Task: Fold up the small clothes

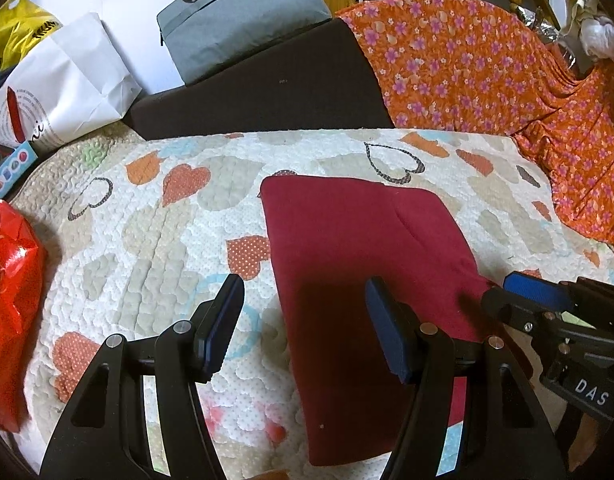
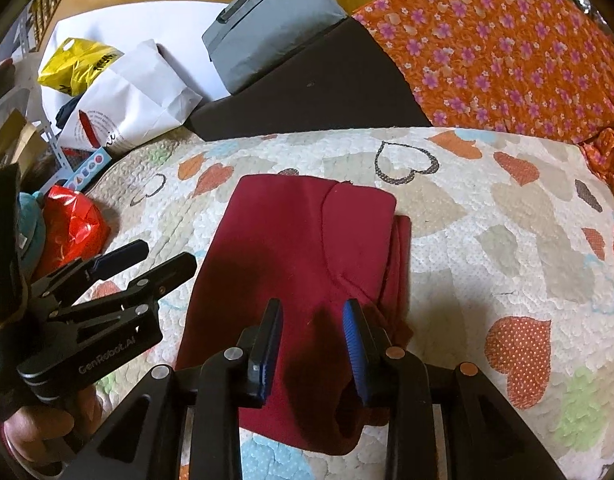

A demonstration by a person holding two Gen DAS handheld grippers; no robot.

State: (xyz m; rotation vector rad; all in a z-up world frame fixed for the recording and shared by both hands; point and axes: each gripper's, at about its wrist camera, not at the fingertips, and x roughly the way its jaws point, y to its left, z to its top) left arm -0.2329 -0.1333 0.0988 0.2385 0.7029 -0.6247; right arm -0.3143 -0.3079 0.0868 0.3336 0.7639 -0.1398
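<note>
Left wrist view: dark red garment (image 1: 359, 264) lying flat on the heart-print quilt (image 1: 147, 220), already doubled over into a rough rectangle, with a curved seam or overlapping layer visible toward its far right part. Right wrist view: same garment (image 2: 307, 264) confirmed in layers, upper panel ending short of a narrower strip exposed along its right edge. Judged partly folded: at least one fold made, edges not squared, near right corner bunched rather than flat. Probably one more fold and some smoothing left; no finished stack of clothes visible anywhere round the garment. Left gripper (image 1: 303, 320) spread wide, holding nothing, left finger over bare quilt just beside the garment's left edge, right finger over the red cloth itself; contact with the cloth not determinable. Right gripper (image 2: 311, 344) parted to a moderate gap, positioned over the garment's near edge, red cloth visible between the fingers but no pinch evident; actual touch not determinable. Beyond the garment: dark cushion (image 1: 259, 88), grey bag (image 1: 243, 12) and orange floral cloth (image 1: 487, 68); to its left, white paper bag (image 1: 67, 80) and red plastic bag (image 1: 11, 308).
</note>
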